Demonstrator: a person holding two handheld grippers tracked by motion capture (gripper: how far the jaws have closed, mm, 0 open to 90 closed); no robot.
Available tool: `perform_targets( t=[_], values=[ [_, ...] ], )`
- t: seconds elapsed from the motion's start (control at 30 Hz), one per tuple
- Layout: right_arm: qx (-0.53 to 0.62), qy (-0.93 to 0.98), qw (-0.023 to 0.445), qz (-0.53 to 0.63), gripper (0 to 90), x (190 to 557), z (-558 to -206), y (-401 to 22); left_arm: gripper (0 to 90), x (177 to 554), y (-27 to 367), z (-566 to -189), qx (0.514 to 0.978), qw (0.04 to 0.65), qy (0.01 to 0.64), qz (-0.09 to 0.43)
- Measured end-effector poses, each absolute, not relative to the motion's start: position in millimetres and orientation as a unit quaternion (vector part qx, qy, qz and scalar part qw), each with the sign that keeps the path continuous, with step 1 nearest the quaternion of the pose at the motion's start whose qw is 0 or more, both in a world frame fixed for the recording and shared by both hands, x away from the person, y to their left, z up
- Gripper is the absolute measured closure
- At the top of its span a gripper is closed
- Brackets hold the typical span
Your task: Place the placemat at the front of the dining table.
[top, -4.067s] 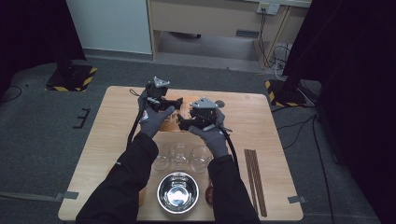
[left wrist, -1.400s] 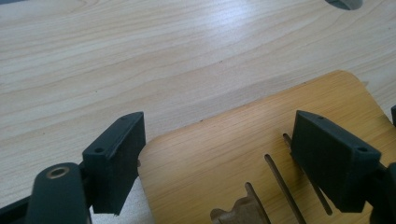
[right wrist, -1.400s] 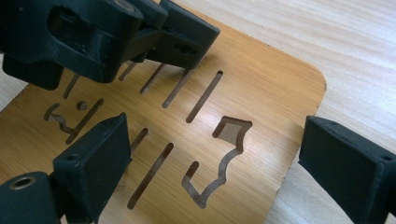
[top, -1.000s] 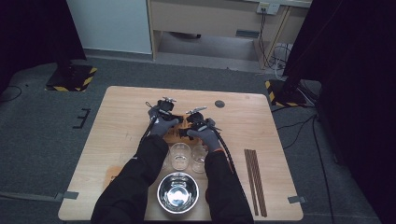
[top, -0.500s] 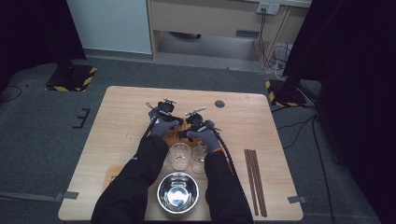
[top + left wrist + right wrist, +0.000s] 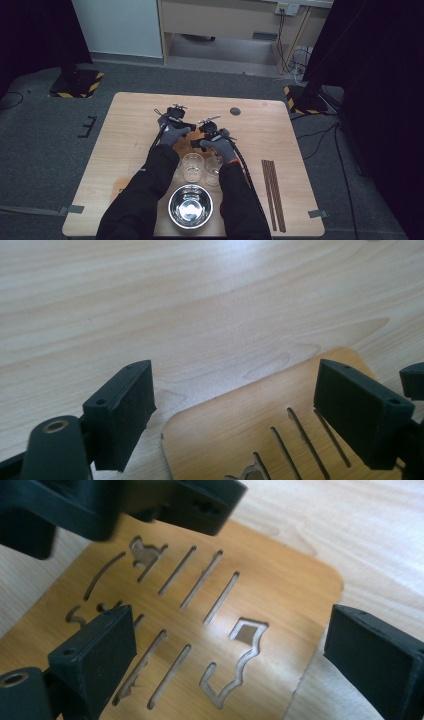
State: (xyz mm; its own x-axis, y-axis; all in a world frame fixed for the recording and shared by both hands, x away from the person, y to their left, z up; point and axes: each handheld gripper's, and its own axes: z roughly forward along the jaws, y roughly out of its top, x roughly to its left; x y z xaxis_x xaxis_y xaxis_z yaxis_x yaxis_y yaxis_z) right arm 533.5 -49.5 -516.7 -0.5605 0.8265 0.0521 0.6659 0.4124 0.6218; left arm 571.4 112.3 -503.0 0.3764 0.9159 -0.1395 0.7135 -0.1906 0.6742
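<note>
We're hovering both claws over the slotted wooden board (image 6: pixel 200 610), which is lying flat mid-frame on the worktop (image 6: pixel 300 130). The left claw (image 6: pixel 235 405) and right claw (image 6: pixel 230 655) are both gaping wide open over it, gripping nothing.

We record the table (image 6: pixel 125 115) with a slotted wooden board (image 6: pixel 280 580) lying flat near its centre. The left gripper (image 6: pixel 176 119) sits at the board's 10 o'clock, the right gripper (image 6: pixel 210 131) at its 2 o'clock, the two close together. At 6 o'clock from the board stand three glasses (image 6: pixel 193 166) in a row, side by side. Further along 6 o'clock, near the table's front edge, rests a metal bowl (image 6: pixel 190 205). At 4 o'clock, well apart, lie chopsticks (image 6: pixel 272 192), lengthwise. A round disc (image 6: pixel 235 111) lies at 1 o'clock.
</note>
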Motion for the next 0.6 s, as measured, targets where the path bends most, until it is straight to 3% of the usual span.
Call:
perform_targets(
  t=[0.6],
  values=[
    [0.449, 0.792, 0.193, 0.366, 6.0, 530, -479, -71, 15.9, 539, 142, -449, 0.749, 0.399, 0.493, 0.189]
  ],
)
